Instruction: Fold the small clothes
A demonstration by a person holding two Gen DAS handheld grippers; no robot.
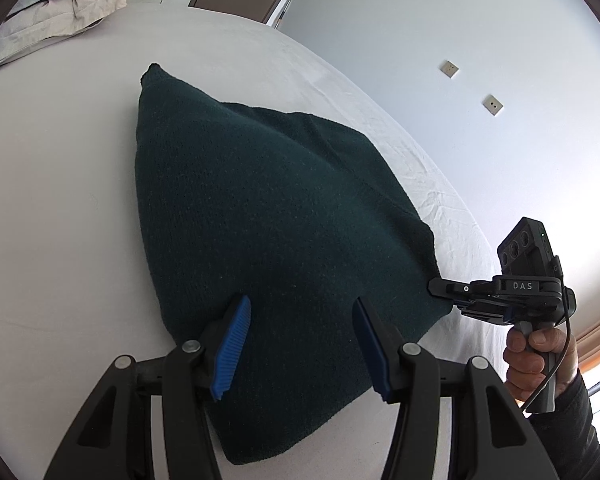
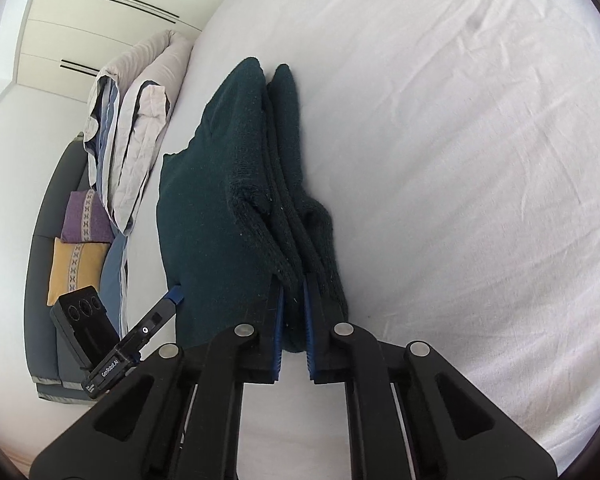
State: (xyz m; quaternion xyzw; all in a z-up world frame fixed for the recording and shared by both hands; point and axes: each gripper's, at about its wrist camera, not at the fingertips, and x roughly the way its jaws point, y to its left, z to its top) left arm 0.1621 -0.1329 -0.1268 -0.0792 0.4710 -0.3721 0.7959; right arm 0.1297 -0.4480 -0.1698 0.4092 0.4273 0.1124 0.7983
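Right fingers (image 2: 278, 312) pinched tight on cloth (image 2: 220, 208) edge.
Left fingers (image 1: 236, 344) half spread, empty, hovering over cloth on sheet (image 1: 60, 200); contact unclear.

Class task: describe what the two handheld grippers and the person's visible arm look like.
Both grippers, left and right, have black frames, silver rivets and ribbed blue pads. The right one carries "DAS" lettering, a camera block and a dark cable. The sleeve is dark.

Home bedroom: white-sheeted bed (image 2: 460, 160), folded duvet (image 2: 136, 136), wardrobe (image 2: 100, 20), cushioned sofa (image 2: 44, 240).
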